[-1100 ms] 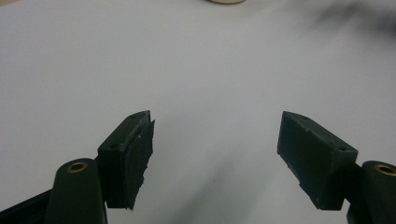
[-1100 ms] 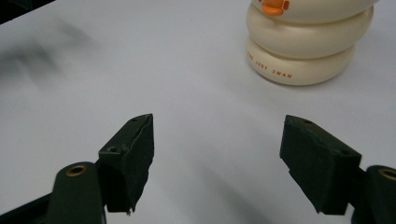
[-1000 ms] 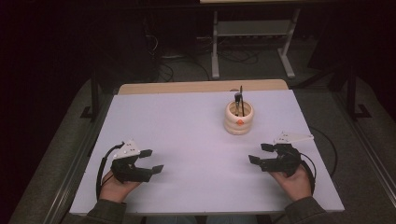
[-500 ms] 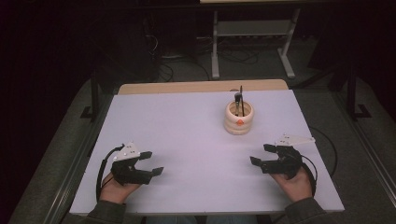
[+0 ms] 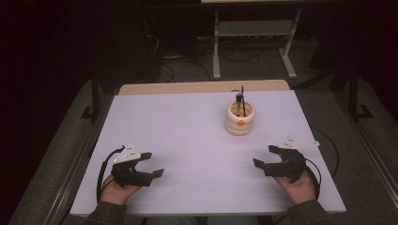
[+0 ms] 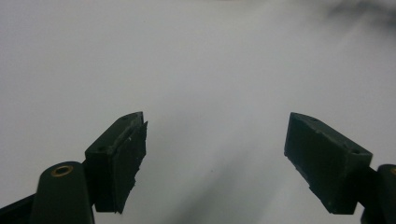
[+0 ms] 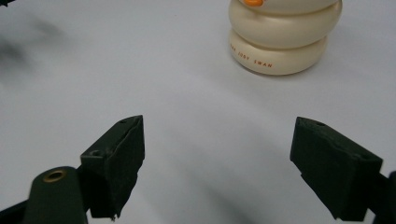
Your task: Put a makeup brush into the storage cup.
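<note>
- We see the cream ringed holder (image 5: 239, 118) upright toward the far right of the white desk (image 5: 187, 136), dark utensils (image 5: 241, 101) sticking up.
- Our left tongs (image 5: 151, 164) and right tongs (image 5: 264, 156) gape wide, empty, near the front edge.
- Dim room beyond.

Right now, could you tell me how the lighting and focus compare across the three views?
High view: the white table is lit while the floor around it falls into darkness, and the picture is soft. Left gripper view: the left gripper has sharp jaws over a blurred, shadow-smeared tabletop. Right gripper view: the cream ringed holder is clear enough to show orange lettering; the right gripper casts soft shadows.
</note>
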A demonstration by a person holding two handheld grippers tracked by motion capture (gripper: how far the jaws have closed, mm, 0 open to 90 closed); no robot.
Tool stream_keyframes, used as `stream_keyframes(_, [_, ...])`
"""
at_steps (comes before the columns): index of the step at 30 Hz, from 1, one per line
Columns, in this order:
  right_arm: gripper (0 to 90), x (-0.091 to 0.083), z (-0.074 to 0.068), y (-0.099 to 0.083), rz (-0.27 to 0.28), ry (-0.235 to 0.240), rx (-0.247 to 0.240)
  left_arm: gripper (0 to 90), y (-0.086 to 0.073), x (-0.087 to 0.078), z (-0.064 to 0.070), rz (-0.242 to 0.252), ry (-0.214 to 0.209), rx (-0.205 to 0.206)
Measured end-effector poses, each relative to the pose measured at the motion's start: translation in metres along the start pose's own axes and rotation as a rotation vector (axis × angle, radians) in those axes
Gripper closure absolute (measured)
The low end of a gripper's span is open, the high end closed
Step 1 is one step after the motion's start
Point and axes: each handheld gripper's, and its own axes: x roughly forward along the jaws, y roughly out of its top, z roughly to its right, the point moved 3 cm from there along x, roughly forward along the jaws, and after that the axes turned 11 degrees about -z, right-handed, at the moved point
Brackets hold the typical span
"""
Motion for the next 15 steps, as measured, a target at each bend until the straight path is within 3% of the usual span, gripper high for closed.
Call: stream_keyframes(15, [15.3,0.0051,-0.0040,-0.0007,-0.021,0.000,-0.021,18.3,-0.0005,-0.0024,-0.0013,0.013,0.004,-0.010])
